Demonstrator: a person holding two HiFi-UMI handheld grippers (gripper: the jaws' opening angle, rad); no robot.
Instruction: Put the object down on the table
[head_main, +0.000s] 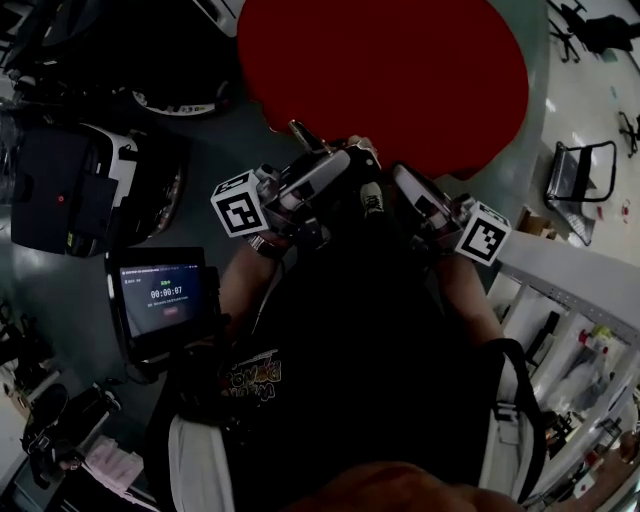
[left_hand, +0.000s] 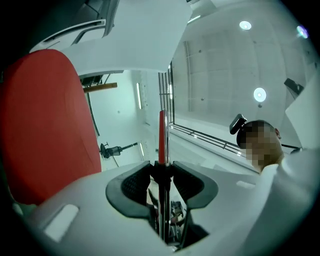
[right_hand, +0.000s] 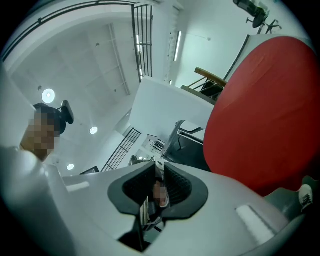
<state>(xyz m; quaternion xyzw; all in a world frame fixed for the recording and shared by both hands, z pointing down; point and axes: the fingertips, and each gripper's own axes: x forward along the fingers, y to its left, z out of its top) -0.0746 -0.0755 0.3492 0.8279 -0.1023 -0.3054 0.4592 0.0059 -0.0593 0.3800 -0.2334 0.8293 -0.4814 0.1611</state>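
Note:
Both grippers are held close to my body and point upward, so their views show ceiling. My left gripper (left_hand: 161, 169) (head_main: 338, 158) is shut on a thin red and silver rod (left_hand: 162, 135), which sticks straight out beyond the jaws; its slim tip (head_main: 299, 130) shows over the edge of the round red table (head_main: 380, 70). My right gripper (right_hand: 159, 172) (head_main: 402, 174) has its jaws pressed nearly together, and I see nothing held between them. The red table (left_hand: 45, 125) fills the left of the left gripper view, and the table (right_hand: 265, 110) fills the right of the right gripper view.
A small screen (head_main: 165, 295) showing a timer stands at lower left, with black cases (head_main: 60, 190) behind it. White shelving (head_main: 570, 275) runs along the right, and a dark chair (head_main: 578, 175) stands beyond it. A shoe (head_main: 372, 198) shows between the grippers.

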